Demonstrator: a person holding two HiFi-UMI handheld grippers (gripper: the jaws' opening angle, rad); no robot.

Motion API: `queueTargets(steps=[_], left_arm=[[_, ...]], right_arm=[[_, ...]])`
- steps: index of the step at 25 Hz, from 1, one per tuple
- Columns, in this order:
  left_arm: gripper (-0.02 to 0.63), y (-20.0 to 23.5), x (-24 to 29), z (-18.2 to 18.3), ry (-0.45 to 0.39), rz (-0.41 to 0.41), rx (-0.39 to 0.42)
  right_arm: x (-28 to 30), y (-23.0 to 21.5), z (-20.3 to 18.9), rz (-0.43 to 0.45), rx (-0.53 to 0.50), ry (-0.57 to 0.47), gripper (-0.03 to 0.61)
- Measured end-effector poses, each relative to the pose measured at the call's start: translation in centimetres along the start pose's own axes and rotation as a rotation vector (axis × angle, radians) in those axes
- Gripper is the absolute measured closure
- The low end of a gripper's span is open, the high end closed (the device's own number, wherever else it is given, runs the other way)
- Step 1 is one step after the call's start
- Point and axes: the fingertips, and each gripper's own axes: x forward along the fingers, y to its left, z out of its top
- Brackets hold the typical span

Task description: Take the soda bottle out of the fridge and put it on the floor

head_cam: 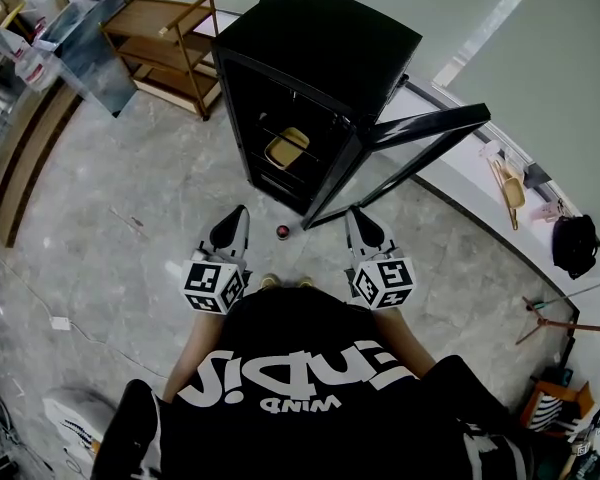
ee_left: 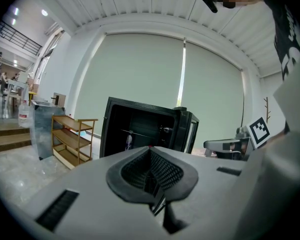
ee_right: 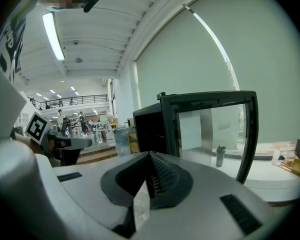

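A black fridge (head_cam: 315,63) stands ahead with its glass door (head_cam: 420,133) swung open to the right. A yellowish item (head_cam: 286,148) lies on a shelf inside. On the floor just before the fridge sits a small red-topped object (head_cam: 283,231), probably a bottle seen from above. My left gripper (head_cam: 236,215) and right gripper (head_cam: 360,216) hover level on either side of it, both shut and empty. The left gripper (ee_left: 150,150) faces the fridge's dark inside (ee_left: 140,129). Beyond the shut right gripper (ee_right: 150,155) stands the door's frame (ee_right: 210,101).
A wooden shelf cart (head_cam: 170,43) stands left of the fridge. A low window ledge (head_cam: 480,183) runs along the right wall, with a black bag (head_cam: 577,245) and a coat stand (head_cam: 560,320) near it. Steps rise at far left (head_cam: 25,158).
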Motion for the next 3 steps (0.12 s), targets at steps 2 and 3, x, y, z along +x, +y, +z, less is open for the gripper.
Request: queueTargets(steps=[2, 3], left_arm=[[0.607, -0.07, -0.05, -0.12, 0.000, 0.003, -0.004], [0.607, -0.11, -0.09, -0.19, 0.000, 0.005, -0.006]], right_arm=[[-0.02, 0.02, -0.05, 0.000, 0.003, -0.002, 0.555], [-0.05, 0.03, -0.08, 0.000, 0.004, -0.003, 0.555]])
